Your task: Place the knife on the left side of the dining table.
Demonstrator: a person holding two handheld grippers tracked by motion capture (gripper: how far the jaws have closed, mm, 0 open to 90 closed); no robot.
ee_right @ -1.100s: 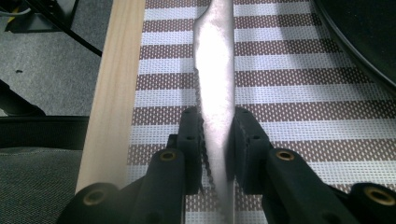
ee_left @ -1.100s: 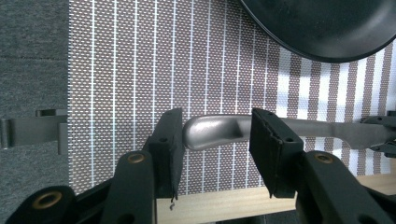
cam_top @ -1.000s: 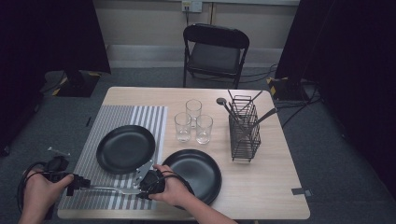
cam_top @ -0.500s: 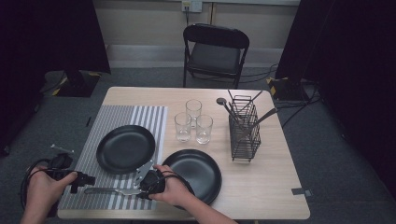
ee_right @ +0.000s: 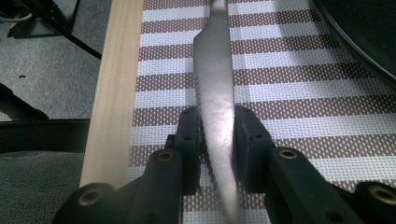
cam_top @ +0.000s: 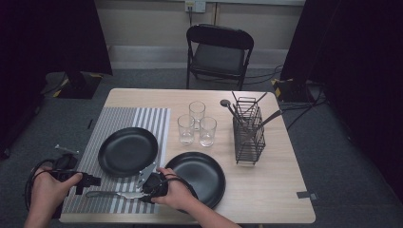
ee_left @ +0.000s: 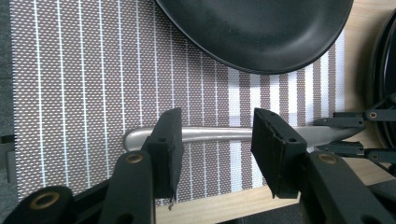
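A steel table knife (cam_top: 114,194) lies on the striped placemat (cam_top: 119,123) near the table's front edge. My right gripper (cam_top: 142,190) is shut on its blade (ee_right: 215,93); the pads touch both edges, and the jaws have just been opening a little with the blade still between them. My left gripper (cam_top: 92,180) is open at the knife's handle end. In the left gripper view the handle (ee_left: 215,134) runs crosswise behind the two spread jaws, and the pads (ee_left: 170,135) do not press on it. The right gripper's jaw tips (ee_left: 355,126) show at that view's right.
A black plate (cam_top: 127,151) sits on the placemat just behind the knife, and a second black plate (cam_top: 197,173) lies right of it under my right hand. Three glasses (cam_top: 195,126) and a wire cutlery rack (cam_top: 248,133) stand farther back. A folding chair (cam_top: 218,52) is beyond the table.
The left hand and its gripper have crept slightly right toward the knife's handle. The right hand and the knife have stayed put.
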